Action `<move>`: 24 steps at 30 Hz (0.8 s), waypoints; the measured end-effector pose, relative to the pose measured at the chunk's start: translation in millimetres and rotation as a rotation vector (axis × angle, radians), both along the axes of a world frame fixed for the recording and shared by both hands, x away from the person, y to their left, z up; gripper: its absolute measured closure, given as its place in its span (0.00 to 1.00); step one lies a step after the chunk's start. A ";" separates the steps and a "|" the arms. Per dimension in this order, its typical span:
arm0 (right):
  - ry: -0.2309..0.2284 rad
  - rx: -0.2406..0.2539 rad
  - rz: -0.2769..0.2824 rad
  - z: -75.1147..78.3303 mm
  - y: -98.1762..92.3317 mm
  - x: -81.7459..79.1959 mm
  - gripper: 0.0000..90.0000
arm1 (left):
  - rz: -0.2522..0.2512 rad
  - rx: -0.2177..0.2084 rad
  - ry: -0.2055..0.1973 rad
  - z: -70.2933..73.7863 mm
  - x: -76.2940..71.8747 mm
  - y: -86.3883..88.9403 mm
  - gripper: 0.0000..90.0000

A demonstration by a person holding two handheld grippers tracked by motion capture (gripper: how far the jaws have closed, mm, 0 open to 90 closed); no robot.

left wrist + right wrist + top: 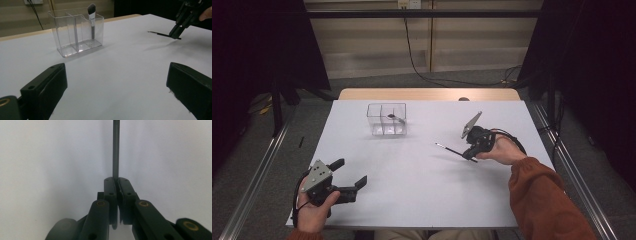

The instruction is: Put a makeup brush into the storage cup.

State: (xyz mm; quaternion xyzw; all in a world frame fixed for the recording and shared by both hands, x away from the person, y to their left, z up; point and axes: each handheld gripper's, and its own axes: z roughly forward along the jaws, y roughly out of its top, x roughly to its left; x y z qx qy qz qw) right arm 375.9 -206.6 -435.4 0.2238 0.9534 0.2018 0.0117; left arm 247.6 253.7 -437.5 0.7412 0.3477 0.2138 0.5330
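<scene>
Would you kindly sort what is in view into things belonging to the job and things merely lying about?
Belonging to the job:
- thin black brush, clamped in the right gripper
- clear organiser
- makeup brush standing in it

Lying about:
- left gripper, open and idle
- black cable beyond the table

The setting is a lab-style recording bay, not a home. A white table [422, 165] stands at the centre on grey carpet. Metal rails [257, 175] run along the floor on both sides of the table. Black curtains [592, 60] hang beside it. Behind the table, a cable [412, 55] drops from a wall outlet [408, 4].
</scene>
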 end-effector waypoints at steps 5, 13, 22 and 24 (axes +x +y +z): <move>-0.028 0.073 -0.054 -1.9 -6.8 -3.8 0.96 | 0.006 0.000 0.001 -0.2 0.5 0.6 0.04; -0.063 0.160 -0.132 -1.9 -13.3 -10.9 0.96 | 0.007 -0.003 0.000 0.0 0.5 0.1 0.04; -0.166 0.264 -0.221 -0.5 -17.6 -22.8 0.96 | 0.008 0.000 -0.005 0.4 0.2 0.8 0.04; -0.160 0.277 -0.230 -1.1 -17.8 -25.0 0.96 | 0.011 -0.008 -0.006 0.2 0.2 0.6 0.04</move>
